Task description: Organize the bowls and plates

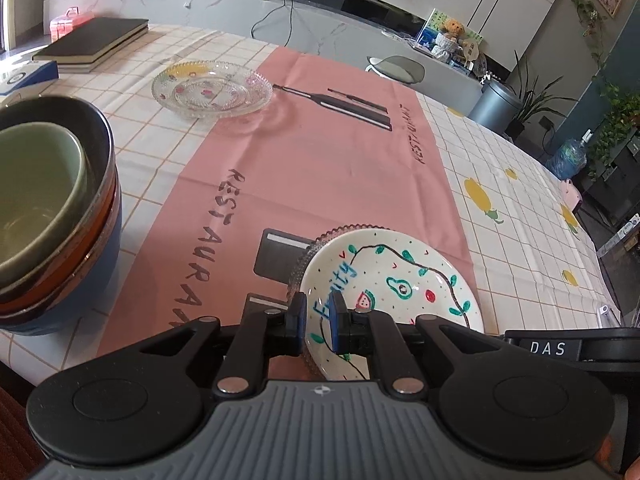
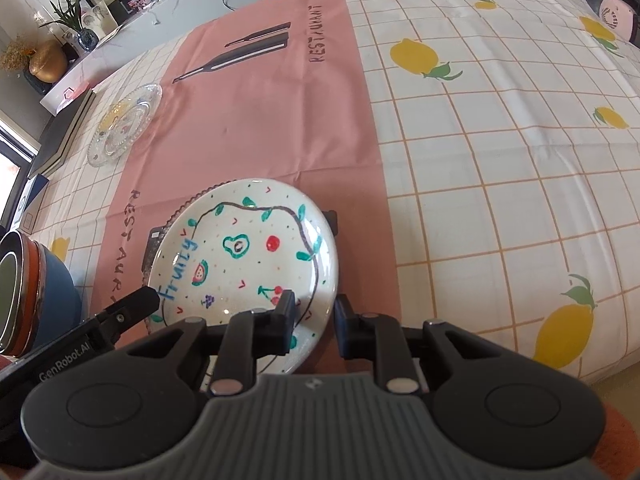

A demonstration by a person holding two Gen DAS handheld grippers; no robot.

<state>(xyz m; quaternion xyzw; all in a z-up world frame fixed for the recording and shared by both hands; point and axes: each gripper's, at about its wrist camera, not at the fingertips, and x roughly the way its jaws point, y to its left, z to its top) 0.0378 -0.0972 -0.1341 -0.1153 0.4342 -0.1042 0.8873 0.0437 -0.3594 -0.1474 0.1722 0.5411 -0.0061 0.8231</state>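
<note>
While the fruit plate (image 1: 394, 280) lies on a glass plate on the pink mat | left claw (image 1: 319, 322) clamped on its 7 o'clock rim | right claw (image 2: 315, 314) apart, astride its 5 o'clock rim | stacked bowls (image 1: 48, 216) at 9 o'clock.

Between the jaws, a glossy glazed ceramic plate (image 1: 394, 276) rests on creased matt cloth (image 1: 328, 168); beyond them, a beaded clear glass dish (image 1: 212, 90) glints.

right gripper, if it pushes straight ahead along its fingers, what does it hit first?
Likely the near rim of the Fruity plate: the right gripper straddles that edge already, one finger over it, one outside. Height above the rim is unclear.
</note>
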